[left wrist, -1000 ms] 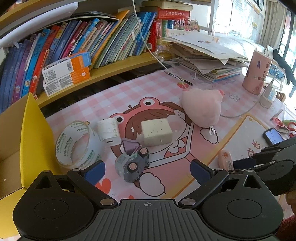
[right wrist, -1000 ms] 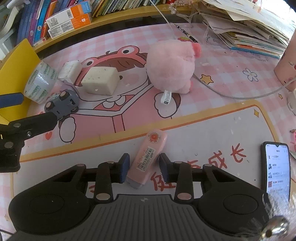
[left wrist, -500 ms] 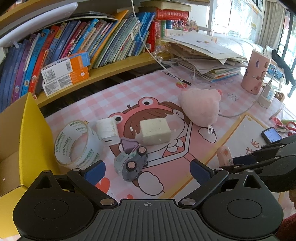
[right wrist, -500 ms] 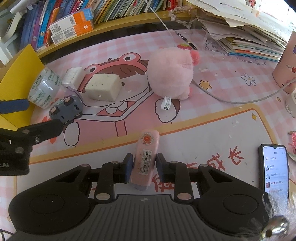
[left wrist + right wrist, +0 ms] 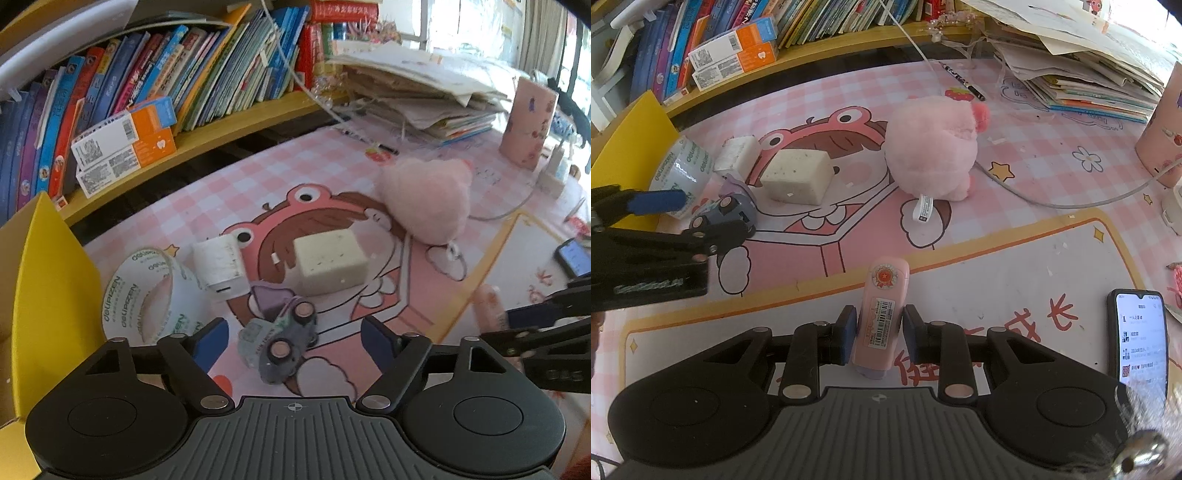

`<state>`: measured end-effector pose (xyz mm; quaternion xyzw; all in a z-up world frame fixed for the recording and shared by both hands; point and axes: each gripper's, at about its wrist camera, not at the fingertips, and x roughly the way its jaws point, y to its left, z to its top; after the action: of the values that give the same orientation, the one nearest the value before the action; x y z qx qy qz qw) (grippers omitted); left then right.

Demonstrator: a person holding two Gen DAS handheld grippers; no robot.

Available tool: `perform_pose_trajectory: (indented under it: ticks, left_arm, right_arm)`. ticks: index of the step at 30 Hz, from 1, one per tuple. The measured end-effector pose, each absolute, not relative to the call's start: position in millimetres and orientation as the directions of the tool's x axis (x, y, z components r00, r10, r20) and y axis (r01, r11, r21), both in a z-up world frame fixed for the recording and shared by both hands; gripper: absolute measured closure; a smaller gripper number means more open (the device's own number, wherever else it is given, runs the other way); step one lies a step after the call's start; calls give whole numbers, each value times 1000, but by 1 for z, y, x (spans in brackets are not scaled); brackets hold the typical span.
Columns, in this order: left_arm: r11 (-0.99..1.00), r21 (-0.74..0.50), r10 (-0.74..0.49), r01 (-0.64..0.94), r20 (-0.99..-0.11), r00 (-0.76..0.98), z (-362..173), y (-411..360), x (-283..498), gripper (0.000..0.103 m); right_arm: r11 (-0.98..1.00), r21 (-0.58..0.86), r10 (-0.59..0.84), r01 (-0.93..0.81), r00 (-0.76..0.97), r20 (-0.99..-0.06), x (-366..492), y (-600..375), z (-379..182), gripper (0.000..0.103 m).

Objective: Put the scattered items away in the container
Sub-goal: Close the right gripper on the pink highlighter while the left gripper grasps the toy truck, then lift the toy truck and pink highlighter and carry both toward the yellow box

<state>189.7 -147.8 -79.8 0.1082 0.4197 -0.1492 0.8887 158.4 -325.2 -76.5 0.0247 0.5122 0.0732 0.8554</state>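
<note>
My right gripper is shut on a pink tube with a barcode label, over the white part of the mat. My left gripper is open around a grey toy car lying on its side. Beyond the car lie a tape roll, a white charger block, a cream sponge block and a pink plush toy. The yellow cardboard box stands at the left edge. In the right wrist view the left gripper sits by the car.
A yellow shelf of books runs along the back. A paper stack, a pink cup, a white cable and a phone lie on the right side.
The right gripper closed on the pink tube, straightened it and lifted it slightly. The left gripper moved forward, and the toy car now lies between its open fingers.
</note>
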Motion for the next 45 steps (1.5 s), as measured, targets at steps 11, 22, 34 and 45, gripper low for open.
perform_pose_trajectory:
  ticks: [11,22,34,45]
  left_arm:
    - [936,54,-169,347,-797,580,-94,-143,203,31]
    - [940,28,-177,339,-812,557,-103,-139,209,41]
    - [940,-11,-209,341,-810,548,-101,-134,204,53]
    - [934,-61,-262,353,-788,557,-81,-129,178,54]
  right_arm:
    - [988,121,151,-94,458,-876,159,-326,-77,77]
    - [988,119,150,-97,457,-877,159,-325,-77,77]
    - [988,116,149,-99,466,-872,157,-325,-75,77]
    - [988,106,148,-113,493,-858,151,-323,-65,77]
